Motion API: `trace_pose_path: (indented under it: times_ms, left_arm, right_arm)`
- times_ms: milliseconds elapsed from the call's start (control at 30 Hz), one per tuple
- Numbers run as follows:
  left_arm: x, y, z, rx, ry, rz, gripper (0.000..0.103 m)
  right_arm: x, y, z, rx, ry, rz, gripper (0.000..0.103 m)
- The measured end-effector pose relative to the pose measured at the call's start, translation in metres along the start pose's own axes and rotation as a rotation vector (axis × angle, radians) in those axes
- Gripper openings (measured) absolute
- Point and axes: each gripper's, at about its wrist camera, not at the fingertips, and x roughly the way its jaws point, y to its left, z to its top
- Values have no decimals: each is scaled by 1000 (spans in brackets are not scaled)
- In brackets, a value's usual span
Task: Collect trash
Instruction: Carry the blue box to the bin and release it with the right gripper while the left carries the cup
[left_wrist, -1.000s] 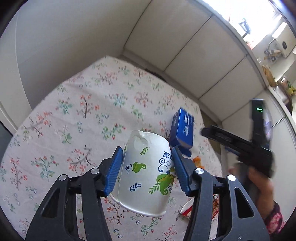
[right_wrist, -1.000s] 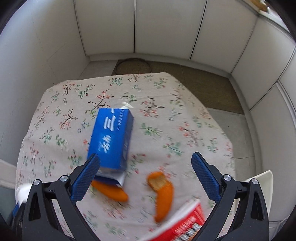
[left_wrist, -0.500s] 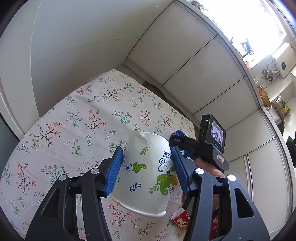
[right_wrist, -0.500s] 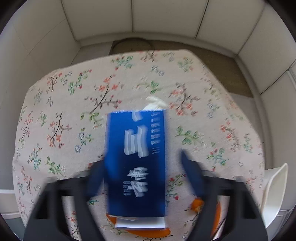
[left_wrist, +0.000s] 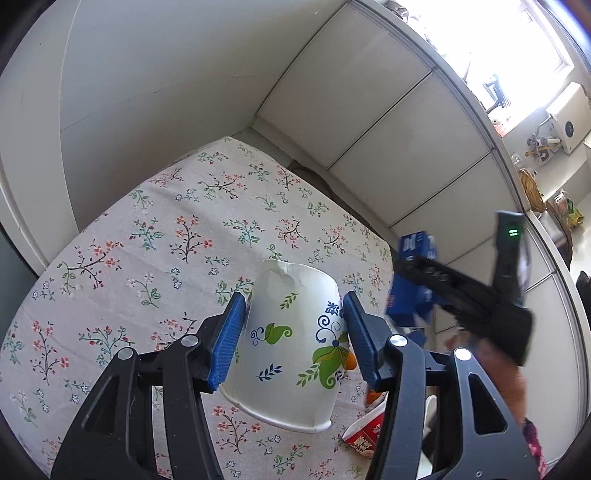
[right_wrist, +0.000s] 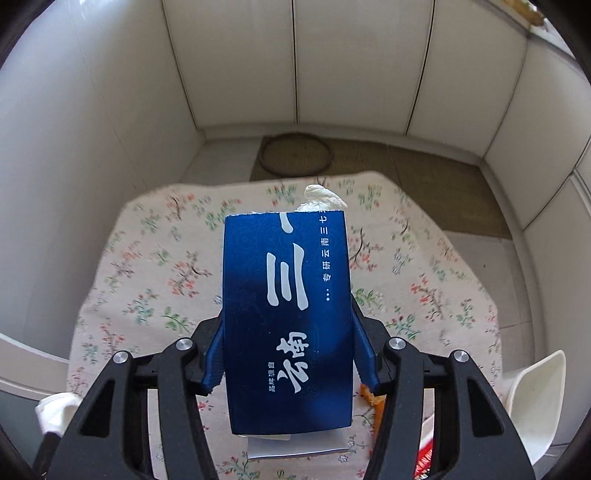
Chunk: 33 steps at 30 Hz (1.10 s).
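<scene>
My left gripper is shut on a white paper cup with green leaf and blue prints, held above the floral tablecloth, its open rim towards me. My right gripper is shut on a blue carton with white characters, lifted off the table, with crumpled white paper sticking out of its far end. The right gripper and the blue carton also show at the right of the left wrist view. Orange peel lies on the cloth under the right fingers.
A red and white snack box lies at the table's near right edge. A white plastic chair stands to the right of the table. White panelled walls surround it, with a round mat on the floor behind.
My right gripper moved in over the blue carton, shut on it and lifted it off the table. My left gripper kept hold of the cup and rose a little.
</scene>
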Motion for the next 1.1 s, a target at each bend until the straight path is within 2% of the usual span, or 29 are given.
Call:
trace_pose_path:
  times_ms: [233,567,867,1100]
  left_arm:
    - [-5,-9,-3,16,-25,1,52]
    - [-10,-39,-18,102,-76,8,52]
    - [-19,-64,-37,167,-85,-17,52]
    - [-36,-100,-59,218,-101,-75,52]
  right_arm:
    - [-67,-23,1,-2,-137,26,55]
    - [-142,-72,-24,-11,-309,-22,55]
    - [-189,-139,-76,34,-435,-106,56]
    - [-214,-183,-116,95,-516,-186,56]
